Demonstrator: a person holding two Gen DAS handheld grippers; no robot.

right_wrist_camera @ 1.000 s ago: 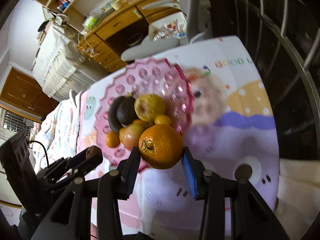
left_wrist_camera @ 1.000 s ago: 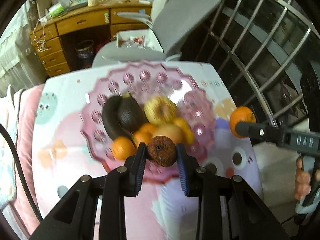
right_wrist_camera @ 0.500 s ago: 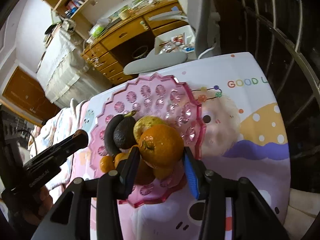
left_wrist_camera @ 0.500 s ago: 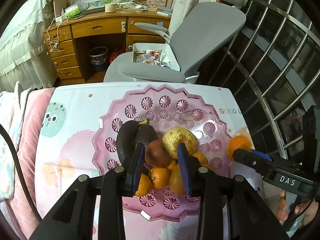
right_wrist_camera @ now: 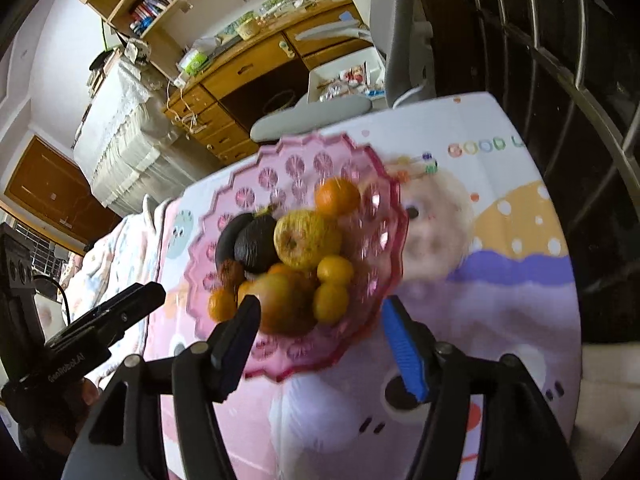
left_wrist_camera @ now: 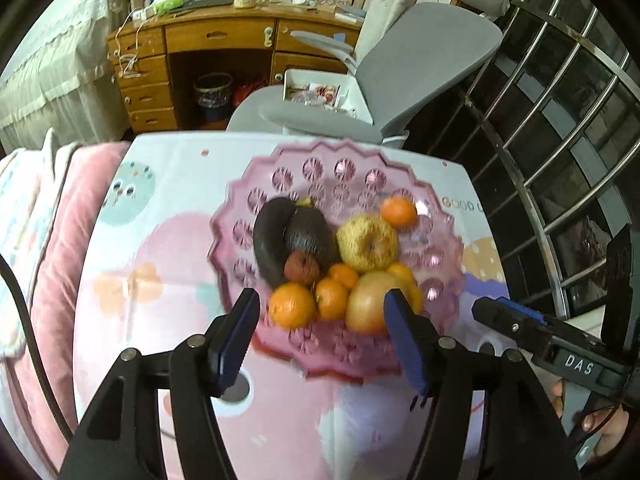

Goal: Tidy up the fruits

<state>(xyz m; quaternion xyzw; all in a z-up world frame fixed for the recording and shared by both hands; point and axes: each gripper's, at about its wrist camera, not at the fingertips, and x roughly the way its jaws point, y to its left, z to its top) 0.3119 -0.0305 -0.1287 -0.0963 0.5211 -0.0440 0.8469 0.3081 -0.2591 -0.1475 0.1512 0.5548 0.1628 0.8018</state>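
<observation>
A: Claw states?
B: Left claw (left_wrist_camera: 322,326) spread, empty. Right claw (right_wrist_camera: 320,330) spread, empty.
A: Fruit position?
B: All piled in the pink dish (left_wrist_camera: 280,184) on the tabletop (left_wrist_camera: 168,240), directly ahead of both claws. Lone orange (left_wrist_camera: 398,212) at the far right rim.
A: Nearer arm?
B: Judging by side, the right. No fruit visible outside the dish.

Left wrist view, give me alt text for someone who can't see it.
The open left gripper hovers empty in front of a pink scalloped plate piled with oranges, apples and dark fruit on a cartoon-print tablecloth. The right gripper shows at right.
</observation>
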